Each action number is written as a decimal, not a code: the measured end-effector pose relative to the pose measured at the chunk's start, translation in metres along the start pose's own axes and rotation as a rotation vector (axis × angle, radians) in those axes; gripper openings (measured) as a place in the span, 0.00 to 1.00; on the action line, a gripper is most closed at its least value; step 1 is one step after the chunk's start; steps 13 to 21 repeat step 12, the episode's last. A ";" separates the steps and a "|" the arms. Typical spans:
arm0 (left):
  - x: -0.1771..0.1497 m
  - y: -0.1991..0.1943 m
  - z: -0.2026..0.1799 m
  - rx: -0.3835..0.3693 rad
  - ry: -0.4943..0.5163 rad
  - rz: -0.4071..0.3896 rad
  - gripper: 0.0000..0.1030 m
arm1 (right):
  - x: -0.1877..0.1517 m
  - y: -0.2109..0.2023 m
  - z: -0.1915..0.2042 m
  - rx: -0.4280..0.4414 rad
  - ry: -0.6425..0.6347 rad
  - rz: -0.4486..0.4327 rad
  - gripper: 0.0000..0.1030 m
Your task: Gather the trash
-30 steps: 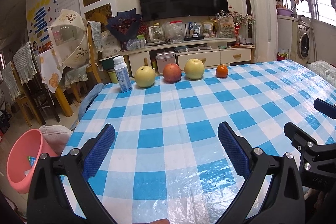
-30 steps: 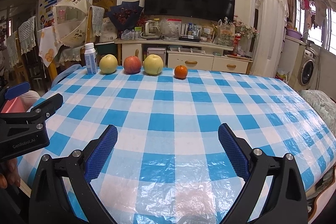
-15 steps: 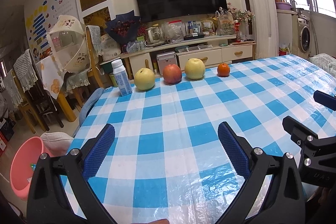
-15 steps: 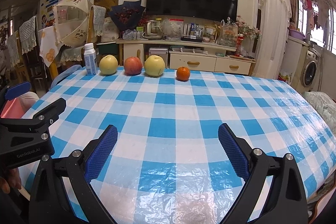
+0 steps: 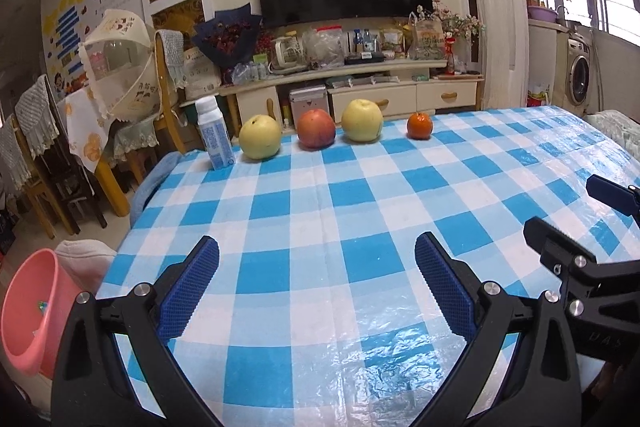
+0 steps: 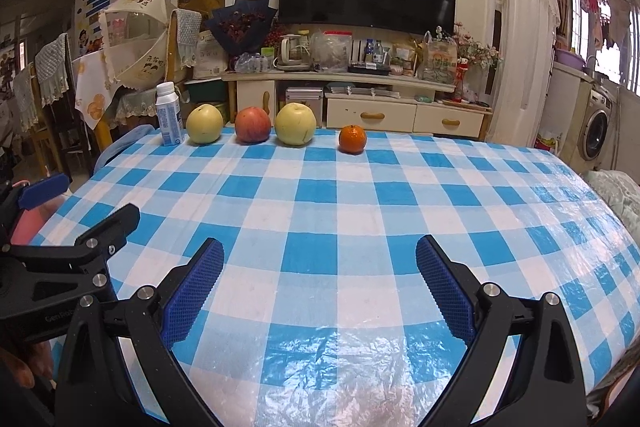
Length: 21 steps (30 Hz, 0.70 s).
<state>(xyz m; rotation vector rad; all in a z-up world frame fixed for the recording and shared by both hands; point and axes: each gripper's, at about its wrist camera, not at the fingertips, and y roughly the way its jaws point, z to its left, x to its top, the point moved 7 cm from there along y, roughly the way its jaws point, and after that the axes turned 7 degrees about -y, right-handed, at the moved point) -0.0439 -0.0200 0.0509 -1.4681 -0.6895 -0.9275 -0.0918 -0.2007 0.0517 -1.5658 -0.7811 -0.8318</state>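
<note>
A small white and blue bottle stands at the far left of the checked table, first in a row with a yellow pear, a red apple, a second yellow pear and an orange. A pink bin sits on the floor left of the table. My left gripper hangs open over the near table edge, holding nothing. My right gripper is open too, beside it on the right, far from the row.
Wooden chairs and a covered side table crowd the left side. A TV cabinet lies behind the table. A washing machine is at the right. A folded cloth lies by the bin.
Both grippers have risen and drifted slightly forward over the table; the fruit row sits a little nearer. Jaws stay wide apart and hold nothing.
</note>
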 end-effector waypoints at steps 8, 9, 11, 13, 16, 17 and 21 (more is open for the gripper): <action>-0.015 0.057 0.002 0.065 -0.055 0.166 0.96 | -0.004 0.052 -0.019 0.013 0.073 0.131 0.93; -0.018 0.064 0.002 0.072 -0.062 0.184 0.96 | -0.005 0.058 -0.021 0.011 0.074 0.150 0.93; -0.022 0.074 0.002 0.078 -0.079 0.215 0.96 | -0.011 0.074 -0.021 0.009 0.070 0.202 0.93; -0.024 0.079 0.002 0.079 -0.090 0.231 0.96 | -0.011 0.074 -0.021 0.009 0.070 0.202 0.93; -0.024 0.079 0.002 0.079 -0.090 0.231 0.96 | -0.011 0.074 -0.021 0.009 0.070 0.202 0.93; -0.024 0.079 0.002 0.079 -0.090 0.231 0.96 | -0.011 0.074 -0.021 0.009 0.070 0.202 0.93; -0.024 0.079 0.002 0.079 -0.090 0.231 0.96 | -0.011 0.074 -0.021 0.009 0.070 0.202 0.93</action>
